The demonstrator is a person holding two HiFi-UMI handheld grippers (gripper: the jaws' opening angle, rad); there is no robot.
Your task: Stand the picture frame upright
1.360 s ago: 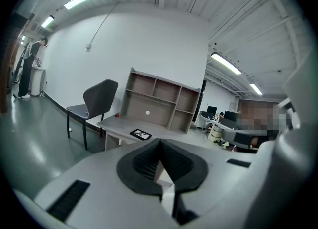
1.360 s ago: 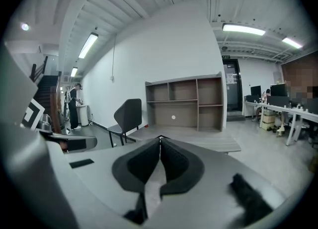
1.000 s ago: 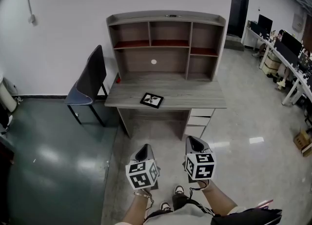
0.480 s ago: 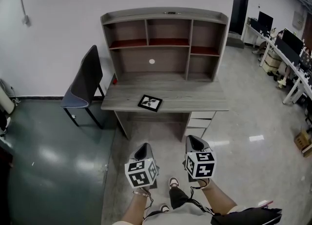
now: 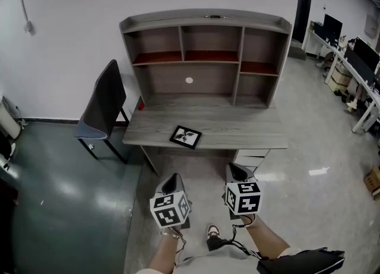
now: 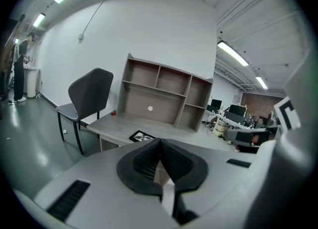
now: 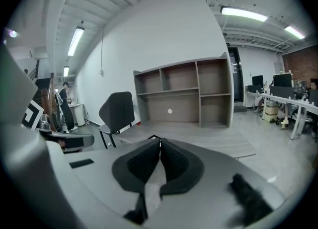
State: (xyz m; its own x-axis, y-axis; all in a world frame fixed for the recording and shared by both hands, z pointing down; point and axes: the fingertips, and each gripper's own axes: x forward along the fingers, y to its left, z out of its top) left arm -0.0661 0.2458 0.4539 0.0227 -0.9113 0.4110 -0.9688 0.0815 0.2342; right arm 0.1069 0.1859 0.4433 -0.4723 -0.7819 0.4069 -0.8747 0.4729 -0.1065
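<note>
Ahead of both pairs of jaws lies a strip of pale polished floor (image 5: 196, 169), then the front edge of the desk (image 5: 237, 127). To the left of the left jaws the floor turns dark and glossy (image 5: 59, 207), and a dark chair (image 5: 104, 103) stands at the desk's left end. To the right of the right jaws the floor runs open and pale, with white drawers (image 5: 252, 158) tucked under the desk's right side.

The left gripper (image 5: 173, 179) and right gripper (image 5: 236, 169) are held side by side, apart from each other. Both point forward at the desk and tip slightly down, marker cubes (image 5: 171, 210) facing the head camera, forearms (image 5: 270, 243) behind them. In the left gripper view the 2 ribbed black pads (image 6: 171, 161) meet with nothing between them. The right gripper (image 7: 159, 141) shows the same: pads pressed together, empty.

The picture frame (image 5: 186, 137) lies flat on the grey wood-grain desktop near its front edge, well ahead of the jaws and between their 2 lines. It is a black-bordered square with a pale print.

Behind it rises a hutch (image 5: 205, 20) with 3 upper bays, reddish shelf boards and a white round spot (image 5: 189, 80) on the back panel.
</note>
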